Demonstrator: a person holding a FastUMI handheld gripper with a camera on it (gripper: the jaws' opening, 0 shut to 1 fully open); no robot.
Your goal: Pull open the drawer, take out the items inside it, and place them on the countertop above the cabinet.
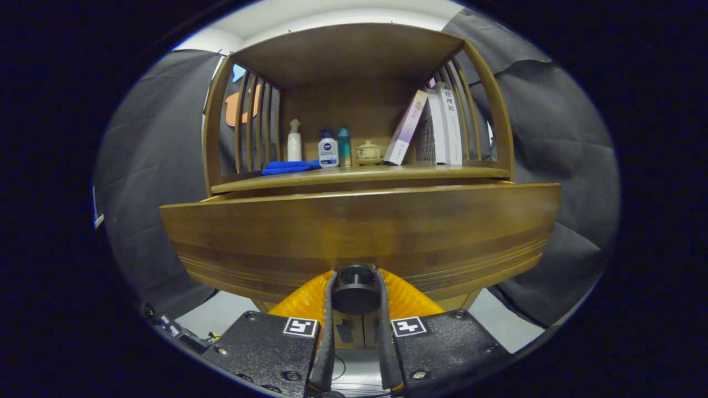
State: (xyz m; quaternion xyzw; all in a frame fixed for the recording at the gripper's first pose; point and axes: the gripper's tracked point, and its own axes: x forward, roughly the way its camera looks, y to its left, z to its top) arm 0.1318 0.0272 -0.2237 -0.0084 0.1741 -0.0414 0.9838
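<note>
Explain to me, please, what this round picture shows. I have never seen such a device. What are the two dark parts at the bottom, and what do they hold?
The camera rides on a hand-held gripper and looks forward along its two fingers, the dark parts at the bottom. A person carries this tool; there is no robot arm. The fingers are closed on both sides of the round dark knob of a wooden drawer, which stands pulled out a little from the cabinet. What lies inside the drawer is hidden. On the countertop above it stand a white pump bottle, a white bottle with a blue cap, a teal bottle, a small lidded jar, some books, and a blue cloth.
</note>
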